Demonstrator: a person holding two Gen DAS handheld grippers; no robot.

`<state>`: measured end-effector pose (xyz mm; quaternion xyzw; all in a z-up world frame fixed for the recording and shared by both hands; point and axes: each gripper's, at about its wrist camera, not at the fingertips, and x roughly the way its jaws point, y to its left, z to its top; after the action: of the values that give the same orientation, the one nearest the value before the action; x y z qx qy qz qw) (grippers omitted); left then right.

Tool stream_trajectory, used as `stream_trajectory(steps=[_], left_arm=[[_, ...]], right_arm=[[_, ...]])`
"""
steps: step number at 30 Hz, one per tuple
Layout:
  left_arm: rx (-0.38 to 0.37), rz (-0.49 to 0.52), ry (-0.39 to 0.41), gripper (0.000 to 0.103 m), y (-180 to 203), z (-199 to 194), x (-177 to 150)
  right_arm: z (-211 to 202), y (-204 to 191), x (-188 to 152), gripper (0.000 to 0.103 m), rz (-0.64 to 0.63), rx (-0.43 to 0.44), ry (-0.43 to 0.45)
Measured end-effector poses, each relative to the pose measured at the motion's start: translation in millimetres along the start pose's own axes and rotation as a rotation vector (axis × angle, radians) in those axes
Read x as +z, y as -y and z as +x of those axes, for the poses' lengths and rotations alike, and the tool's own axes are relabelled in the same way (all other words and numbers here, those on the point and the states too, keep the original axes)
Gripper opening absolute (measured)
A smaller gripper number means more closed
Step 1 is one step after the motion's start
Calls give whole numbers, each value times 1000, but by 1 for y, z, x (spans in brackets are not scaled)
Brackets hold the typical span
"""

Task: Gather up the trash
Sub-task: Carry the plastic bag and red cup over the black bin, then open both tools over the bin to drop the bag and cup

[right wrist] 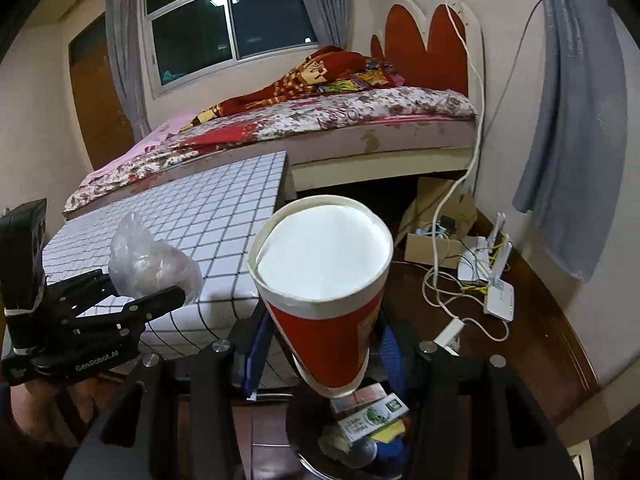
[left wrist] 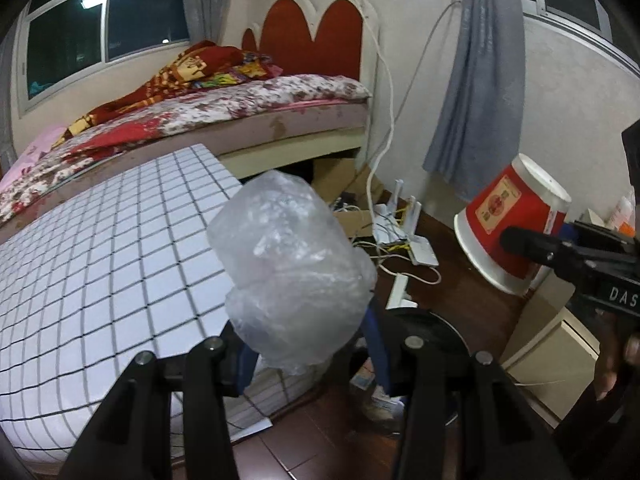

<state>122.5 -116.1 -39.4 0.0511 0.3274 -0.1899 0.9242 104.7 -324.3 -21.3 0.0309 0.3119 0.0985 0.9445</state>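
The left claw (left wrist: 304,344) grips a crumpled clear plastic bag (left wrist: 292,272) beside the white grid-tiled desk (left wrist: 100,248). The right claw (right wrist: 320,356) clamps a red-and-white paper cup (right wrist: 324,280) above the round black bin (right wrist: 308,448); best centre each before letting go.

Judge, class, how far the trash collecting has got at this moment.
Done: cartons and wrappers already lie in the bin. In hand: the left gripper holds a crumpled plastic bag; the right gripper holds a paper cup above the bin. Left: dropping both in.
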Motion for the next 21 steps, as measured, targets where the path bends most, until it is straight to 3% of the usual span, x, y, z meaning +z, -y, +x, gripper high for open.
stream_trajectory(steps=[10, 21], left_arm=[[-114, 44, -84, 48, 34, 25, -20], [-155, 72, -184, 48, 61, 56, -48]], right_arm=[[0, 30, -30, 52, 25, -49, -61], [22, 63, -72, 52, 63, -62, -175]])
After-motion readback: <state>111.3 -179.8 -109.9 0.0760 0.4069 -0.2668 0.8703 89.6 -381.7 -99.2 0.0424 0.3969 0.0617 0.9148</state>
